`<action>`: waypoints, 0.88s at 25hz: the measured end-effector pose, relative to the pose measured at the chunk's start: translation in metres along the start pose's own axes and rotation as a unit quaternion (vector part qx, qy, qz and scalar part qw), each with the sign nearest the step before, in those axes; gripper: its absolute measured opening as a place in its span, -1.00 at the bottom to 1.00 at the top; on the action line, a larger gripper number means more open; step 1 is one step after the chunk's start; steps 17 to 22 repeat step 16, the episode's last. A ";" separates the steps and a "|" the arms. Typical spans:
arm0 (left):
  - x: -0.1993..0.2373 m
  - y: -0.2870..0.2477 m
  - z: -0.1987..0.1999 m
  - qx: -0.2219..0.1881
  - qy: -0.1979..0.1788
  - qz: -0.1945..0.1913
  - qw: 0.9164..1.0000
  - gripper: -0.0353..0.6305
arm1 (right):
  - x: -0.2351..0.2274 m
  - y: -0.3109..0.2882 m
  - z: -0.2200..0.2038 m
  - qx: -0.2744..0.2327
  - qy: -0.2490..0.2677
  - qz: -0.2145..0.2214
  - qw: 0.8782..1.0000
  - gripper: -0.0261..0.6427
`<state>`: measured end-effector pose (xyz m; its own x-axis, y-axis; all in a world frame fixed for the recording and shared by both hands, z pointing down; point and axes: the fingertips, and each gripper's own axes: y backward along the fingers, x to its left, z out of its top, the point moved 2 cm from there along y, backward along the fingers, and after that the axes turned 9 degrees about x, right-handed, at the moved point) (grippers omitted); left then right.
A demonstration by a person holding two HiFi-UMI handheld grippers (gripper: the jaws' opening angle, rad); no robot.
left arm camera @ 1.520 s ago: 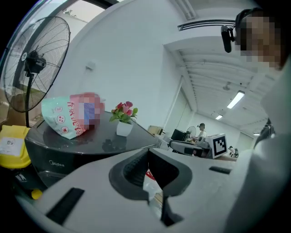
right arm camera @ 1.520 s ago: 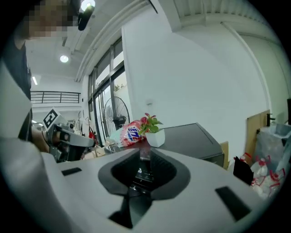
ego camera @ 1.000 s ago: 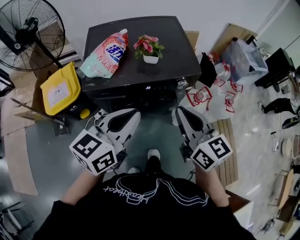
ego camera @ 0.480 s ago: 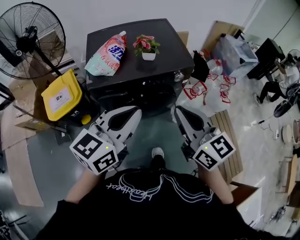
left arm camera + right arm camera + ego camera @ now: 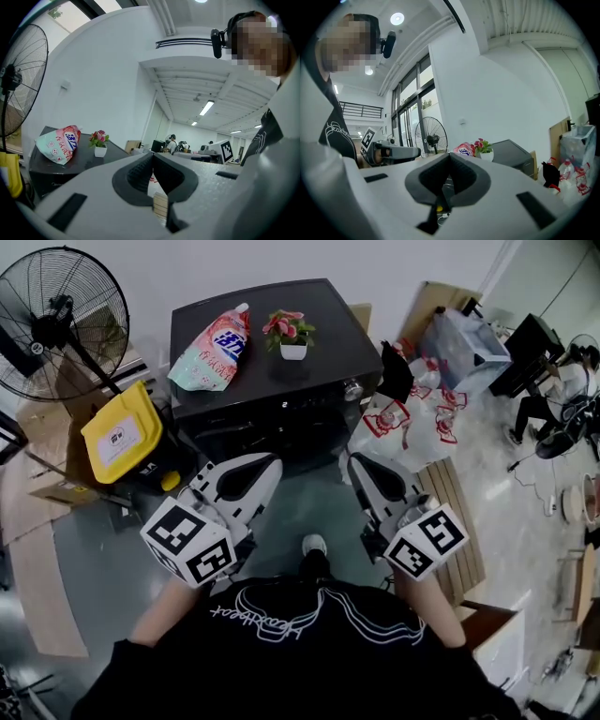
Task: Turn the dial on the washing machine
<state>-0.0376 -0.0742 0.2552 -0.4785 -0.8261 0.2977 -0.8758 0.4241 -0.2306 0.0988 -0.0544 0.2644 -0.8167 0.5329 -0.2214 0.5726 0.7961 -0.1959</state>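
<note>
Black washing machine [image 5: 328,343] stands at our twelve o'clock, its silver dial [image 5: 352,388] at the front right corner. We hold the left gripper [image 5: 265,468] and right gripper [image 5: 358,468] closed (both empty). The dial sits apart, at the right gripper's twelve o'clock.

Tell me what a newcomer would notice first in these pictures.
Two white grippers with black-and-white marker cubes fill the foreground of the head view, the left gripper and the right gripper, both shut and empty. Ahead stands a dark washing machine, with a pink detergent pouch and a pot of pink flowers on top. A big black floor fan stands at far left.
</note>
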 end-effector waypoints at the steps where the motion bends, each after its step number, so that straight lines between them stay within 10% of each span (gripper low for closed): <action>1: 0.000 0.000 -0.001 0.001 0.001 0.002 1.000 -0.88 | -0.001 -0.001 -0.001 0.001 -0.002 0.001 1.000 -0.91; 22: 0.008 -0.018 -0.011 0.022 0.016 0.016 1.000 -0.88 | -0.019 -0.008 -0.013 0.015 -0.014 0.014 1.000 -0.91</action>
